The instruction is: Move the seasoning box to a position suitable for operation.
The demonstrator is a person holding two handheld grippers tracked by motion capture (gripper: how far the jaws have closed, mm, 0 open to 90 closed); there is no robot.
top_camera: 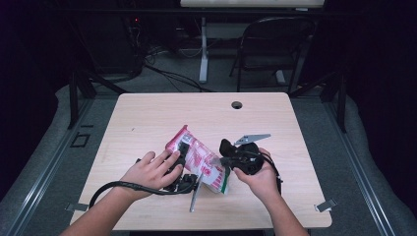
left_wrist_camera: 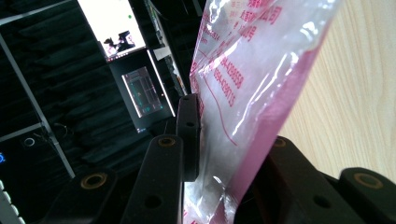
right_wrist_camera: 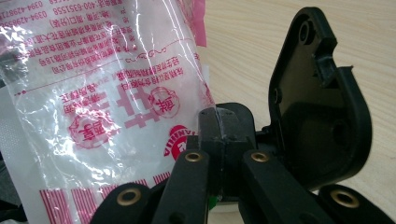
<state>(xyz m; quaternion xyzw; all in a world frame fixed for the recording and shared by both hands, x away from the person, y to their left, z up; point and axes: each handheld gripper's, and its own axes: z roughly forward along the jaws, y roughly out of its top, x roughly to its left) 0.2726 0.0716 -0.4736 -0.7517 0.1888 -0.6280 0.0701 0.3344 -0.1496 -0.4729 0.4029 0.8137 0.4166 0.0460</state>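
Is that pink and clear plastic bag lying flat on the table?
No, the pink and clear plastic bag is held up off the wooden table between both grippers.

I see a light wood table (top_camera: 147,118), rounded corners, round cable hole (top_camera: 237,104) near the far edge. A pink-and-clear printed plastic bag (top_camera: 204,162) sits near the front middle; metal clips (top_camera: 325,205) at the front corners.
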